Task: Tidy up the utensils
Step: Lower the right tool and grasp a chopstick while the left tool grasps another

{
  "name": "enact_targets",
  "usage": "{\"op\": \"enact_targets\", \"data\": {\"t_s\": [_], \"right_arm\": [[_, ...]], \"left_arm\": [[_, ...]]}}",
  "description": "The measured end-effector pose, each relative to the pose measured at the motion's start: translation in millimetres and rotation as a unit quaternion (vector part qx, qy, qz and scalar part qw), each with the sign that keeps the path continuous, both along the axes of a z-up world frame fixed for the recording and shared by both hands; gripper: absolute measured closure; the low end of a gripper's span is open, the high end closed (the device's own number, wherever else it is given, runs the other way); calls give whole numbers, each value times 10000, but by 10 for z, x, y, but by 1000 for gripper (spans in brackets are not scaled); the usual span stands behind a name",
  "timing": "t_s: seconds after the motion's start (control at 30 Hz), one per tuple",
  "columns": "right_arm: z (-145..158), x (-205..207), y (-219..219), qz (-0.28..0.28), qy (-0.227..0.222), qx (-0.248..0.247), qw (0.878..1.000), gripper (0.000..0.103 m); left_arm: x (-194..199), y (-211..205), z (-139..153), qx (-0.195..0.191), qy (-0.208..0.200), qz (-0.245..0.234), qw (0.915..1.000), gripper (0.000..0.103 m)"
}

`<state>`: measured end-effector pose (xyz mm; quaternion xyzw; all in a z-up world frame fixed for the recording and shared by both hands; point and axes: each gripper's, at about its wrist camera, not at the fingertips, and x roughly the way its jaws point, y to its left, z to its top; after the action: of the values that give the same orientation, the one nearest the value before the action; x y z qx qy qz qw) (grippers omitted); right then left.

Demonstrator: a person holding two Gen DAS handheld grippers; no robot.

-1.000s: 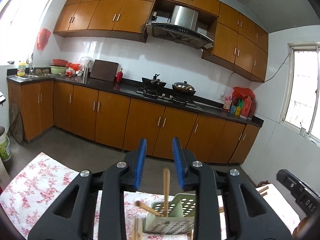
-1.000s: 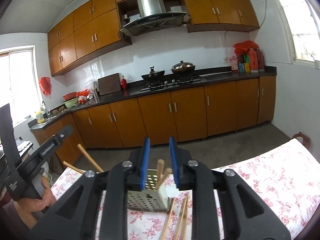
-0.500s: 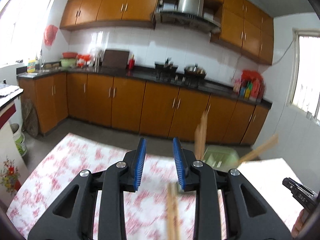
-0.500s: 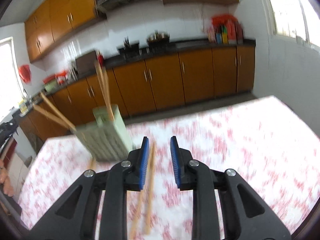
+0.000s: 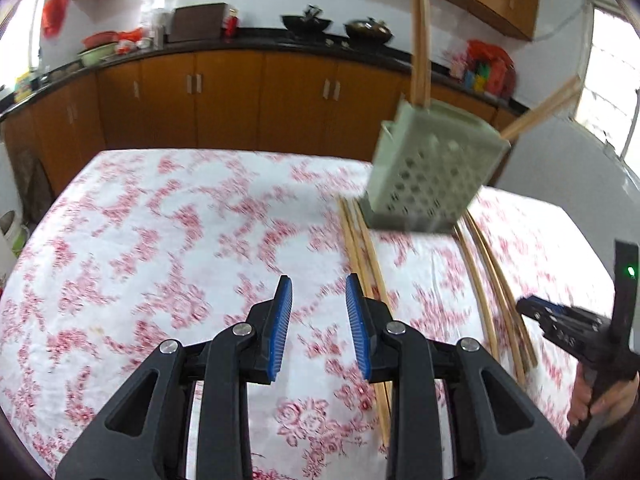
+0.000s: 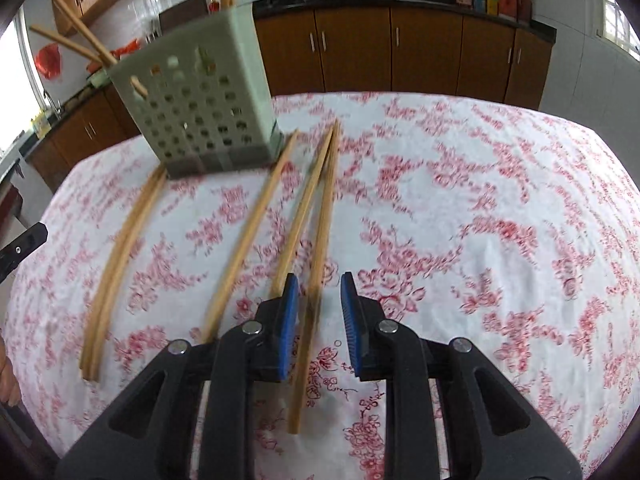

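Across the counter (image 6: 480, 200), which is covered by a white cloth printed with red flowers, several long, slender, pale wooden chopsticks (image 6: 244, 236) are seen lying loose in rough parallel. In the right wrist view they run from the lower centre of the frame up toward a pale green perforated plastic utensil holder (image 6: 196, 116), which stands in the upper left with a few more chopsticks leaning out of its top. In the left wrist view the same holder (image 5: 428, 176) is seen in the upper right, with loose chopsticks (image 5: 364, 256) below it on either side.

The right tool (image 6: 316, 300) is seen with its blue-padded jaws partly apart and nothing clamped. One chopstick (image 6: 316, 264) is framed in the gap between them, but whether it has been reached cannot be told. The left tool (image 5: 316, 300) is likewise partly apart and empty, with only cloth in its gap and a pair of chopsticks just to its right.

The chopsticks are judged to be light, stiff and smooth, so rolling on the cloth or pivoting in a grip is to be expected. A hold near the middle of the length, across the thin width, would probably be steadiest. The holder looks light and could be tipped if struck during insertion.
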<state>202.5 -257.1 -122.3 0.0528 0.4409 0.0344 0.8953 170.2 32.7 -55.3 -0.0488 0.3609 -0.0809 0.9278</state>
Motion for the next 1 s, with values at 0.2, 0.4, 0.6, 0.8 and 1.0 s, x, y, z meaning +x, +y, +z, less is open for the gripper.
{"op": "enact_targets", "data": {"t_s": [0.2,0.4,0.6,0.8,1.0], "right_arm": [[-53,12,13,-77,-89,-465,9989,95],[-27,119,-385,-937,11,-200,9954,95],[-16,117,-374,-852,-31,-342,9958,95],[-20,111,-372,-827,-24,-321,9961,95],[-23,104,-364,-825,-30,-320,9961,95]], "left_arm": [[-27,-132,-180,-14,204,-385,9991,74],[-35,-207,-302,3,406,-574,9975,74],[-14,-306,-421,189,639,-746,9950,77],[-2,-381,-452,465,671,-740,9939,80],[77,-232,-476,575,730,-361,9950,85]]}}
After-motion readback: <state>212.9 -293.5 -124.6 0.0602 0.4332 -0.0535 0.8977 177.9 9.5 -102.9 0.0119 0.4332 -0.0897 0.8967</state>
